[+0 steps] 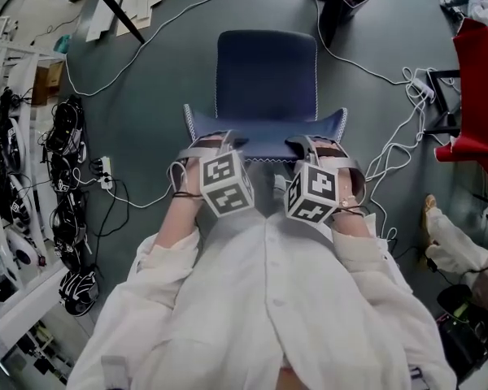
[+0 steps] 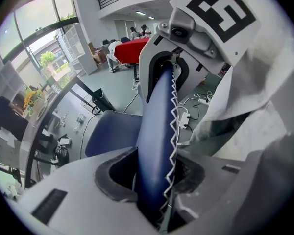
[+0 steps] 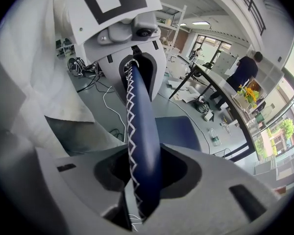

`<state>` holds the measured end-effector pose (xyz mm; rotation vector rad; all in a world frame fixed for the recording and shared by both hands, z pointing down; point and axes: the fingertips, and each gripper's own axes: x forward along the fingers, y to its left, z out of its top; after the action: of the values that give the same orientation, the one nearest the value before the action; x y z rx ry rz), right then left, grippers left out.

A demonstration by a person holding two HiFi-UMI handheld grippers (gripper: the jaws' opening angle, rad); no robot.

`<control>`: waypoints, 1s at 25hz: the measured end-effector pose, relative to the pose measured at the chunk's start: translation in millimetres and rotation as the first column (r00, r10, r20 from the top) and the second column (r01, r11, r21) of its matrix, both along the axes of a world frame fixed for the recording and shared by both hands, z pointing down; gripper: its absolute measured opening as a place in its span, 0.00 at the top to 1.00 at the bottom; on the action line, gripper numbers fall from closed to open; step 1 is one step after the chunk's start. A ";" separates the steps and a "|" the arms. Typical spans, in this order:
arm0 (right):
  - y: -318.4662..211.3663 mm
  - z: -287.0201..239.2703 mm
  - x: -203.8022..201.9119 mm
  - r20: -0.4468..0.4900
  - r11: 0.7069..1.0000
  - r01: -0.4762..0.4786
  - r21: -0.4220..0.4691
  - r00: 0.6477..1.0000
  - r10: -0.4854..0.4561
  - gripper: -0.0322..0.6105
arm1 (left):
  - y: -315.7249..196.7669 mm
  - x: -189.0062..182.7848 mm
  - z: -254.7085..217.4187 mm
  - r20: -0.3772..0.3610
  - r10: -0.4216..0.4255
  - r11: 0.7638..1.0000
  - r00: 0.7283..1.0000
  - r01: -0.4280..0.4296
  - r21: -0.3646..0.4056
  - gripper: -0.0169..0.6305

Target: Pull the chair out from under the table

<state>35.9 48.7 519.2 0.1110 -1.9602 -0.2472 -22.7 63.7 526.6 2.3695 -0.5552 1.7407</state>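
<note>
A blue chair stands on the grey floor in front of me, its seat [image 1: 266, 71] facing away. Its backrest top edge [image 1: 264, 140], trimmed with white zigzag stitching, runs between my two grippers. My left gripper [image 1: 220, 145] is shut on the left part of that edge. My right gripper [image 1: 313, 146] is shut on the right part. In the left gripper view the blue backrest [image 2: 157, 131] fills the gap of the left gripper [image 2: 154, 180]. In the right gripper view the backrest [image 3: 142, 141] sits clamped in the right gripper [image 3: 142, 180]. The chair's legs are hidden.
A table's dark leg [image 1: 118, 10] slants at the upper left, with papers around it. White cables [image 1: 187, 10] loop over the floor and a power strip [image 1: 104, 173] lies at the left. A white rack [image 1: 16, 177] lines the left side. A red cloth [image 1: 480, 88] hangs at the right, above a shoe [image 1: 451, 242].
</note>
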 end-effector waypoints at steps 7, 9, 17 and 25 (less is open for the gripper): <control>64.8 1.9 12.2 0.002 0.999 0.045 0.003 0.999 -0.045 0.76 | 64.4 11.8 1.7 -0.004 -0.059 0.998 0.998 0.059 0.006 0.75; 84.0 0.4 18.3 0.003 0.999 0.054 -0.005 0.999 -0.054 0.76 | 84.4 18.1 0.6 -0.007 -0.062 0.998 0.998 0.062 0.001 0.75; 141.9 3.1 25.8 0.003 0.996 0.085 -0.016 0.996 -0.085 0.76 | 141.1 25.7 3.3 -0.004 -0.082 0.996 0.997 0.082 0.016 0.75; 190.5 2.0 25.5 -0.009 0.995 0.091 -0.031 0.996 -0.091 0.76 | 192.0 25.2 2.9 -0.005 -0.087 0.996 0.996 0.087 -0.001 0.75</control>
<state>61.4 239.2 521.2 0.0003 -1.9603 -0.2763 2.5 255.7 529.5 2.3118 -0.6468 1.6976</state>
